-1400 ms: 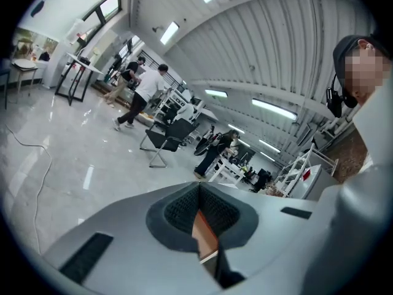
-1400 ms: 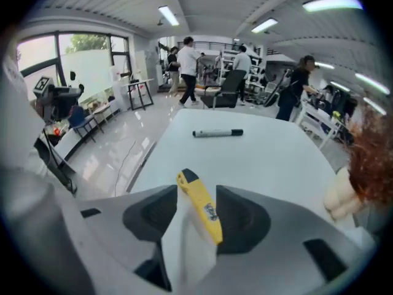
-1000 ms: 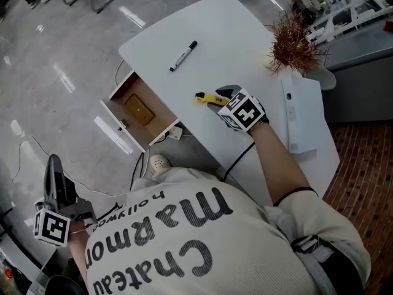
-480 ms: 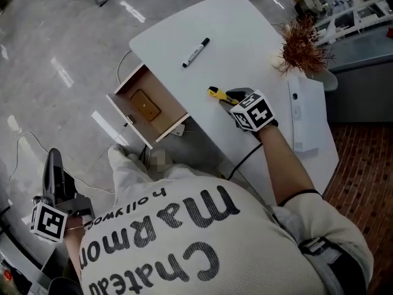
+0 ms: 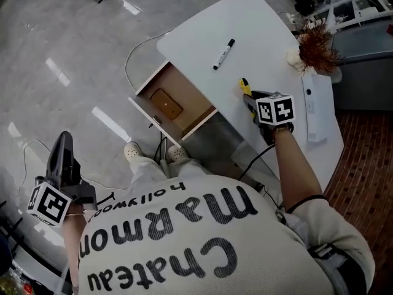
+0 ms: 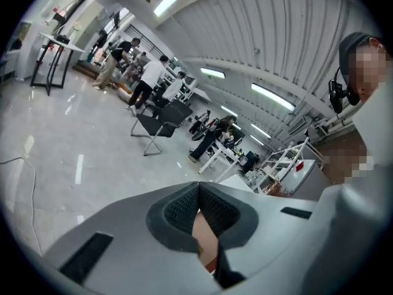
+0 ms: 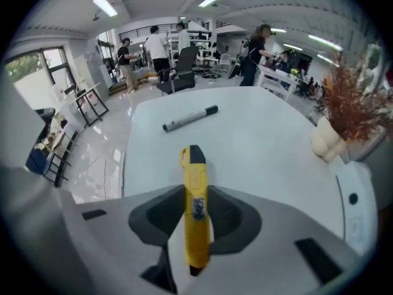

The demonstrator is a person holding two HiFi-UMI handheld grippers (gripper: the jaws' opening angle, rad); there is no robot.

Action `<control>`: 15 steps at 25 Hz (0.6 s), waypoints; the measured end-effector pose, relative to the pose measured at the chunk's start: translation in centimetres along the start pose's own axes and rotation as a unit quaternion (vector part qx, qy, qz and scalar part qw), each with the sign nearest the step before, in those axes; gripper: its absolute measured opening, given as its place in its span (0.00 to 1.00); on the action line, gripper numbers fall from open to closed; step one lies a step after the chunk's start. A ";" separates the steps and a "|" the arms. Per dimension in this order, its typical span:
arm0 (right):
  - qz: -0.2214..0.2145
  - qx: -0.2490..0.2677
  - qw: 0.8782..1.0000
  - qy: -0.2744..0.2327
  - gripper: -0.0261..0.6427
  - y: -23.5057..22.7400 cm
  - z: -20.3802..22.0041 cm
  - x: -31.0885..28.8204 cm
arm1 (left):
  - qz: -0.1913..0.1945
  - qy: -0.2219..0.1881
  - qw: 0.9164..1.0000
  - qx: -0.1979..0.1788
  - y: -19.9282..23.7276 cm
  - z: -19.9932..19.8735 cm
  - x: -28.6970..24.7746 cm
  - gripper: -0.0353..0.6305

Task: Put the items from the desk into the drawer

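Note:
A yellow utility knife (image 7: 195, 208) with a black tip lies lengthwise between the jaws of my right gripper (image 7: 195, 219), which is shut on it. In the head view the knife (image 5: 245, 87) and right gripper (image 5: 250, 99) are over the white desk (image 5: 258, 35), near its front edge. A black marker (image 5: 223, 54) lies farther back on the desk, also seen as the marker (image 7: 190, 118). The wooden drawer (image 5: 184, 97) stands pulled out left of the knife, with a tan flat item (image 5: 167, 104) inside. My left gripper (image 5: 62, 141) hangs low at the far left, shut and holding nothing (image 6: 199, 204).
A dried reddish plant (image 5: 317, 45) in a pale vase and a long white box (image 5: 317, 112) stand at the desk's right end. A cable (image 5: 138, 54) trails on the grey floor by the drawer. Chairs, desks and people fill the room beyond.
The head view has swung, so desk and drawer sit farther right in the picture. My right gripper stays shut on the yellow knife. The left gripper has risen slightly.

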State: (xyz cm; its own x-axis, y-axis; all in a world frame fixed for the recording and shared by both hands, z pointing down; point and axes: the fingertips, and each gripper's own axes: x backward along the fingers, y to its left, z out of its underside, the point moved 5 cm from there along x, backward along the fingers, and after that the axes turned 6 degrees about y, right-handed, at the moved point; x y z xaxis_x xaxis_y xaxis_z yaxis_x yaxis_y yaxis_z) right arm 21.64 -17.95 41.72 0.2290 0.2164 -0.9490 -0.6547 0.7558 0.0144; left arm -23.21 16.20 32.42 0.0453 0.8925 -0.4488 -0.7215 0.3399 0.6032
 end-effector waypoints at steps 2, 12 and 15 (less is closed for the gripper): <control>-0.009 -0.029 0.999 -0.018 0.22 1.7 -0.9 0.2 | 0.013 0.010 1.000 -0.005 1.1 -1.2 -0.8 0.05; -0.041 -0.065 0.995 -0.062 0.22 10.1 -5.0 0.4 | 0.043 0.044 0.998 -0.011 5.6 -3.5 -2.5 0.05; -0.060 -0.056 0.994 -0.075 0.22 13.2 -6.4 0.4 | 0.040 0.051 0.998 -0.012 6.7 -3.6 -2.6 0.06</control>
State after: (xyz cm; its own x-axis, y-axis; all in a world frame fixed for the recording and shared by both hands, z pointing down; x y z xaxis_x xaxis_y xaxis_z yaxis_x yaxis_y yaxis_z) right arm 8.48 -11.87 39.48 0.4097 0.2257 -0.8838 -0.6899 0.7106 -0.1384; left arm -30.62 15.12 35.28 -0.0824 0.8812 -0.4656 -0.7362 0.2611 0.6244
